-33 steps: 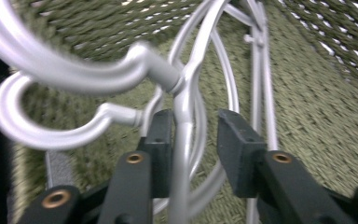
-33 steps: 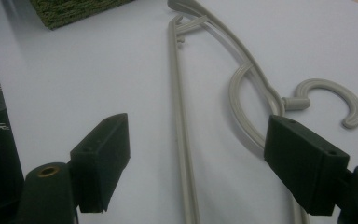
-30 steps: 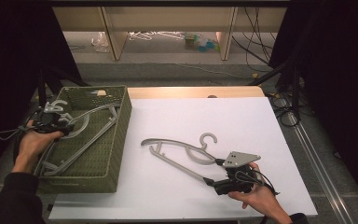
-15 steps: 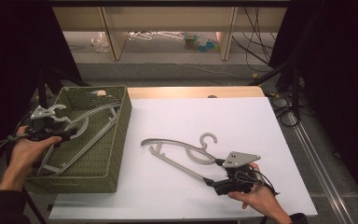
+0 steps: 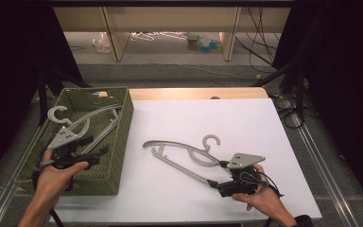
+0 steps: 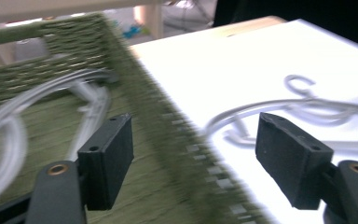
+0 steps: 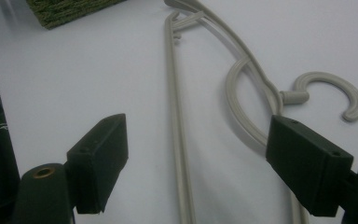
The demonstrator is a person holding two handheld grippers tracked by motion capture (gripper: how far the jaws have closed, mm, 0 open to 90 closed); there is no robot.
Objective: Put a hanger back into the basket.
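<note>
A grey plastic hanger [image 5: 183,168] lies flat on the white table, hook away from me. My right gripper [image 5: 216,174] rests at its near right end, open, with the hanger's straight bar [image 7: 175,121] between the jaws and untouched. A second grey hanger [image 5: 99,112] lies inside the olive woven basket [image 5: 123,137] at the left. My left gripper [image 5: 97,145] hovers over the basket's near half, pointing right, open and holding nothing. In the left gripper view [image 6: 198,154] the basket's rim [image 6: 168,126] runs between the jaws, blurred, with the table hanger [image 6: 242,109] beyond.
The white sheet [image 5: 246,123] covers most of the table, with a wooden strip [image 5: 194,93] along the back edge. Cables [image 5: 288,109] hang off the right side. Shelves and clutter [image 5: 203,42] stand on the floor beyond. A basket corner [image 7: 65,11] shows in the right gripper view.
My left hand has carried its gripper from the basket's far left side toward me and to the right, turning it to point at the table. The right gripper and both hangers stayed put.
</note>
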